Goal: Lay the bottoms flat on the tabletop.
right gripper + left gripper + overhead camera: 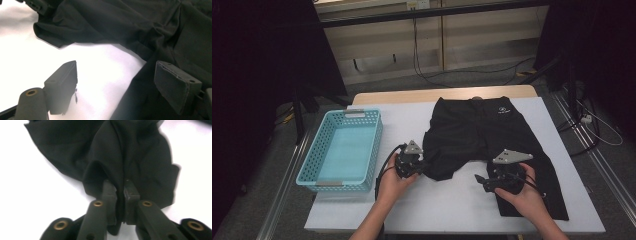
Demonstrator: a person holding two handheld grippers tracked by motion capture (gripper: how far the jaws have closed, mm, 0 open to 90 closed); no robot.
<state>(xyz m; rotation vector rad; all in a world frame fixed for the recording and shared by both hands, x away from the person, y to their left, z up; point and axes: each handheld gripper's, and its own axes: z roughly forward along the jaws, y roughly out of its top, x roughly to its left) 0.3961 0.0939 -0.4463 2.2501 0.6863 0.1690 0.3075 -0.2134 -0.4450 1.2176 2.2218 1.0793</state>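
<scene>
The black shorts [484, 135] lie spread on the white surface [452, 210], right of the blue basket [343, 150]; thin, limp and light, they look set to sag and slide, so they want holding at a hem or bunched fold. The left gripper [120, 188] has its jaws pinched tight on a fold at the near leg's hem. The right gripper [120, 82] hovers at the other leg's edge, jaws wide apart, gripping nothing.

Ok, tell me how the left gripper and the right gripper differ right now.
The left gripper is shut, pinching a fold of the black shorts; the right gripper stands open with nothing clamped. The left gripper sits at the bunched-up leg nearer the blue basket; the right gripper hovers by the leg lying flat, one jaw over white table, the other over fabric. Both are hand-held, black, with grey plates.
</scene>
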